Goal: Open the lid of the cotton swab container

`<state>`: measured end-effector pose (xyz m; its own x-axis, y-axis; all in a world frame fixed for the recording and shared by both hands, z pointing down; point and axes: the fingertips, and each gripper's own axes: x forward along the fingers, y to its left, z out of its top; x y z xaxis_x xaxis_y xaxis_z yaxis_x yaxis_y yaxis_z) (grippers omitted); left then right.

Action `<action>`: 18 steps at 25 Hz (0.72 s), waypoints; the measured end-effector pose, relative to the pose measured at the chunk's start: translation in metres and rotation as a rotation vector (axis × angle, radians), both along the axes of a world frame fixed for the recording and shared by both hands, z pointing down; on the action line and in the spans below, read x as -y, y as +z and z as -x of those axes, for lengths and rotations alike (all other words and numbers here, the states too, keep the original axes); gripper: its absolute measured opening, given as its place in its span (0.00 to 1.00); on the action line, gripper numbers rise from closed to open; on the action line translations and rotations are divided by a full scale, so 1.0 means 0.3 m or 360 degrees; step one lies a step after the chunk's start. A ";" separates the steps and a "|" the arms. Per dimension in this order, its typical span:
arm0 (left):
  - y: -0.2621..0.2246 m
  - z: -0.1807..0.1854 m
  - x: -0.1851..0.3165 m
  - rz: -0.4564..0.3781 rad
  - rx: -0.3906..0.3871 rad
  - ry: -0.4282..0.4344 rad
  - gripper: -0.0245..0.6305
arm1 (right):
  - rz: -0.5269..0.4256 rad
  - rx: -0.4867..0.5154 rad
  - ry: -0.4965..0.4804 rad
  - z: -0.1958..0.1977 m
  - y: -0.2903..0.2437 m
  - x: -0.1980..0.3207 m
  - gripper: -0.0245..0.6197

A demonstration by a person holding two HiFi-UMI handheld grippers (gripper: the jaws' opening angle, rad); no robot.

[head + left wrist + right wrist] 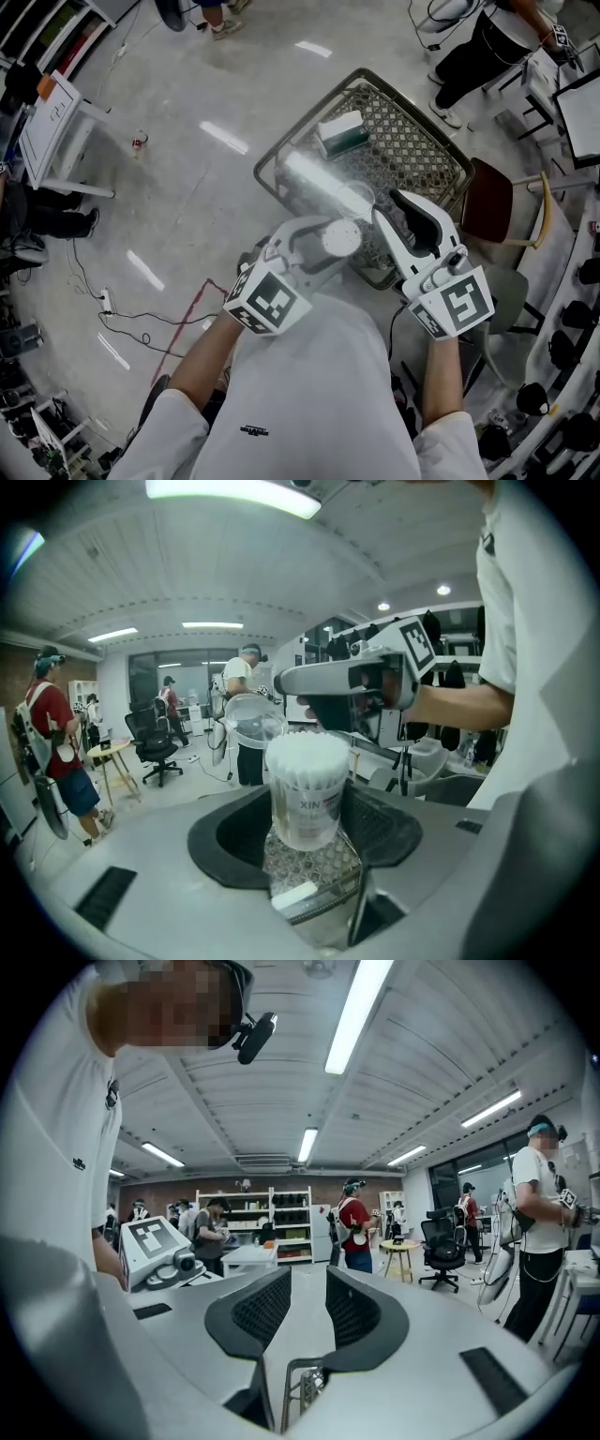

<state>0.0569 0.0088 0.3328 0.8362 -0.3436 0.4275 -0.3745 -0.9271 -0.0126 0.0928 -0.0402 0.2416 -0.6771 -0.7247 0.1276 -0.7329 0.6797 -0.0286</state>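
Two grippers, one cotton swab container, one lid, one wire basket and one box are in sight. At the centre-left of the head view, the left gripper (319, 246) has its fingers spread wide and clamped on the sides of the clear cotton swab container (307, 789). The container stands upright between them, packed with white swabs. Its transparent lid (251, 721) is tipped up and open behind it. To the right, the right gripper (307, 1288) has its fingers a narrow gap apart, holding nothing. The wire basket (272, 155) lies above both, with a green-and-white box (339, 133) inside.
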 end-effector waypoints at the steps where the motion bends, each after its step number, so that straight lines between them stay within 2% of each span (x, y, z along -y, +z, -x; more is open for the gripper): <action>1: -0.003 0.004 0.009 -0.0003 -0.0009 -0.0025 0.38 | -0.0010 -0.0004 0.0028 -0.016 -0.006 0.001 0.19; 10: -0.031 0.057 0.096 -0.0021 -0.0094 -0.0272 0.38 | -0.0049 -0.0093 0.0364 -0.205 0.044 -0.027 0.11; 13: -0.028 0.080 0.125 -0.0031 -0.0105 -0.0382 0.38 | -0.0065 -0.0167 0.0472 -0.235 0.075 -0.063 0.11; 18: -0.036 0.107 0.146 -0.0063 -0.0133 -0.0515 0.38 | -0.0071 -0.0149 0.0690 -0.267 0.116 -0.135 0.11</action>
<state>0.0249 -0.0349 0.3220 0.7125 -0.6121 0.3430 -0.6508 -0.7593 -0.0031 0.1730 0.0002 0.2764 -0.2967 -0.9452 0.1362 -0.9484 0.3083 0.0737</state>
